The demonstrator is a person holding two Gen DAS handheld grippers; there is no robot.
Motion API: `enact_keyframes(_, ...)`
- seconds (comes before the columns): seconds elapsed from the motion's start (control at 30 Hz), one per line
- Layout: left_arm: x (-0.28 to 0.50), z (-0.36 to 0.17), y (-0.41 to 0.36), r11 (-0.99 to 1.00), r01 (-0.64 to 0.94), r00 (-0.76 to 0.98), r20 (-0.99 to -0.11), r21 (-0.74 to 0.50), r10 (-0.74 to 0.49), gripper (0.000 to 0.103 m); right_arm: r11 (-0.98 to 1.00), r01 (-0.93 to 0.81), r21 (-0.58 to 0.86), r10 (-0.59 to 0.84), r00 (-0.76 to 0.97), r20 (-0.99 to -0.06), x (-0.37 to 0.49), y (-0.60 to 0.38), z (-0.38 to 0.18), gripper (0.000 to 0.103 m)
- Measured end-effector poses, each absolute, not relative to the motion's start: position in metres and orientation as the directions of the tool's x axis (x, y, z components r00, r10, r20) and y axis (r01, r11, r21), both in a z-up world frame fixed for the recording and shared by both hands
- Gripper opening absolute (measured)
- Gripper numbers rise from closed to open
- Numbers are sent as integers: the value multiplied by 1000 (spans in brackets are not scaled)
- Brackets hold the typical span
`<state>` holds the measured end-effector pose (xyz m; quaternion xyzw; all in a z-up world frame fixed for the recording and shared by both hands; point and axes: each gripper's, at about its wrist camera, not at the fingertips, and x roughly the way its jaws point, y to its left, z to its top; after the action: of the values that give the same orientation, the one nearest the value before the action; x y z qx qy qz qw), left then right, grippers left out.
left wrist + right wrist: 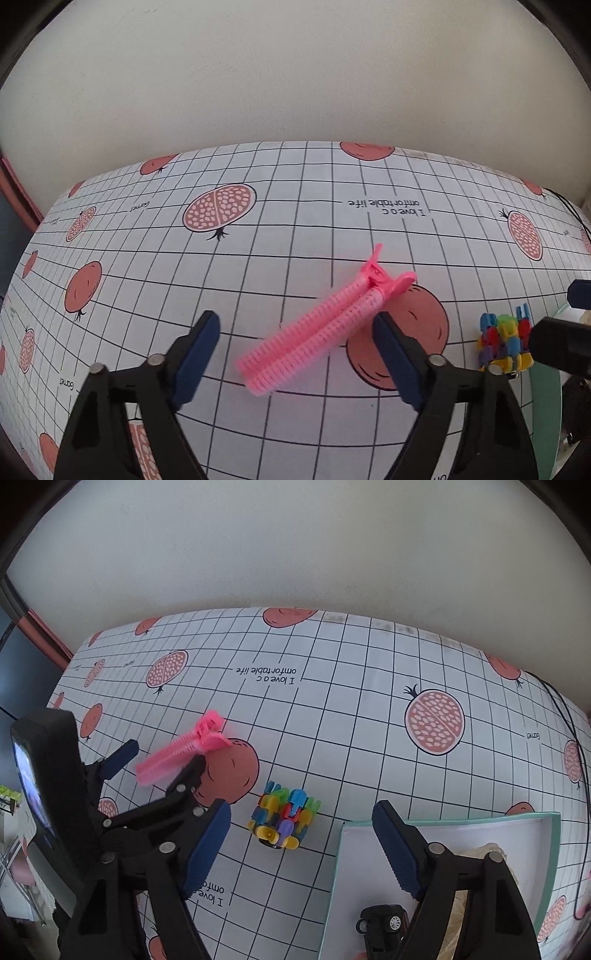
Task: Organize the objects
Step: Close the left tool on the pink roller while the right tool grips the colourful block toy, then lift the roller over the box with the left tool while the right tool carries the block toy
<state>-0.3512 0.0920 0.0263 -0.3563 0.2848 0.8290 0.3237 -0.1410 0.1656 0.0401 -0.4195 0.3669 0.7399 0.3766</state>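
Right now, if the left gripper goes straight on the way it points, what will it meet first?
Most likely the pink hair clip, which lies on the tablecloth between the open fingers of the left gripper. Depth is hard to judge.

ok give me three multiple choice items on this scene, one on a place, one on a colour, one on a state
1. Where does the toy car sit?
A. inside the box
B. on the tablecloth beside the hair clip
C. on top of the block cube

2. What colour is the hair clip?
A. blue
B. pink
C. green

3. How does the left gripper stand to the hair clip?
A. clamped shut on it and lifting it
B. far off, with nothing between its fingers
C. open, with the clip lying between its fingers

Answers:
1. A, the black car shows within the box's pale green walls.
2. B, its ribbed bars and handles are bright pink.
3. C, the clip lies flat on the cloth and the left blue pad stands clear of it.
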Motion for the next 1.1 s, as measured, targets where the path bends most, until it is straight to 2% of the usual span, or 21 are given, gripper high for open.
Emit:
enact_keyframes(0.07,-353,27,90,-622,-749,-523,-780,228,344,78,-447,-866,226,245,-361,-900,-142,166,39,74)
enact_keyframes(0.23,-360,27,85,-628,-752,-501,-794,202,344,57,-464,-858,221,229,-357,-906,-149,163,34,63)
enact_keyframes(0.33,-365,29,80,-639,-749,-486,-801,176,349,52,-468,-855,223,217,-356,-909,-153,161,32,57)
enact_keyframes(0.47,-370,29,78,-637,-754,-472,-807,161,355,48,-478,-854,206,202,-335,-920,-159,159,25,52)
enact_keyframes(0.7,-373,31,73,-636,-760,-454,-813,138,366,37,-478,-854,206,179,-324,-929,-164,159,15,49)
enact_keyframes(1.1,-377,32,68,-620,-777,-428,-816,113,388,29,-482,-856,187,188,-310,-932,-167,157,14,44)
